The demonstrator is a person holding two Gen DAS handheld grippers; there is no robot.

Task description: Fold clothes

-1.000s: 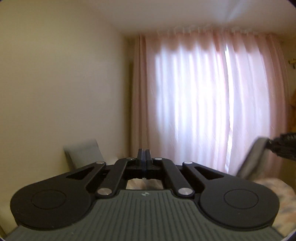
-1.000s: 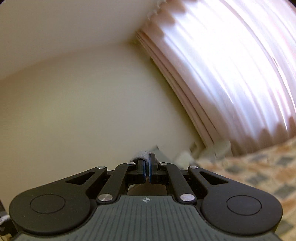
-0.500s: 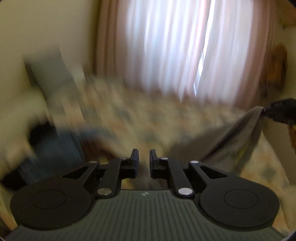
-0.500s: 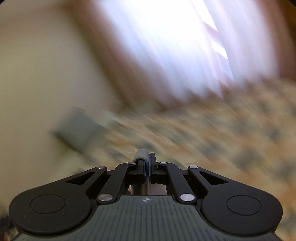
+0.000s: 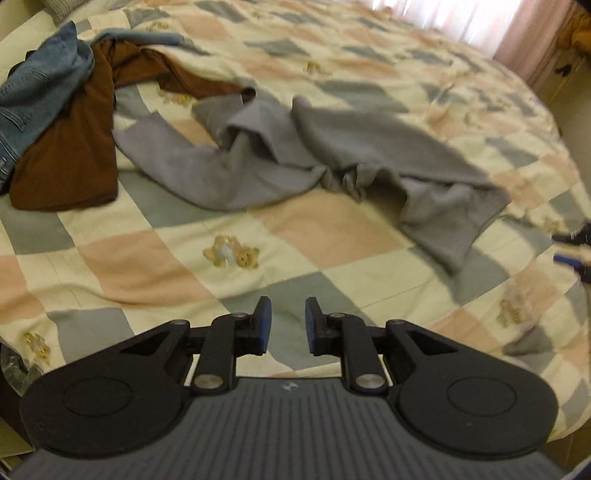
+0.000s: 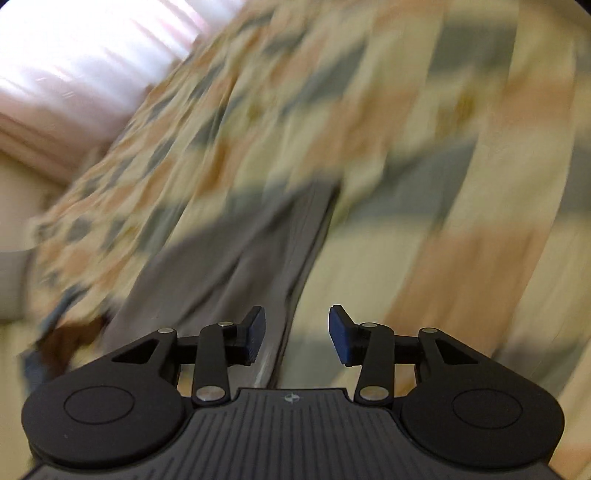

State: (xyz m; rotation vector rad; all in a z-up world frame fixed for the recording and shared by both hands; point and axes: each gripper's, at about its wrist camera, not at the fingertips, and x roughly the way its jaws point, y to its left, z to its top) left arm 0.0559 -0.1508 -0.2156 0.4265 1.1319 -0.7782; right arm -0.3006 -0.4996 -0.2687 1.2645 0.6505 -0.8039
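Observation:
A grey long-sleeved garment lies crumpled across the middle of the bed. My left gripper is open and empty, above the quilt in front of the garment. My right gripper is open and empty; the blurred right wrist view shows the grey garment lying just ahead and below it, its edge running between the open jaws. The right gripper also shows at the right edge of the left wrist view.
The bed has a checked quilt with teddy-bear prints. A brown garment and blue jeans lie piled at the far left. Pink curtains hang behind the bed. The bed's front edge is just below my left gripper.
Both grippers swung down from facing the wall and curtain to facing the bed. Both opened and let go of the grey garment, which now lies on the quilt.

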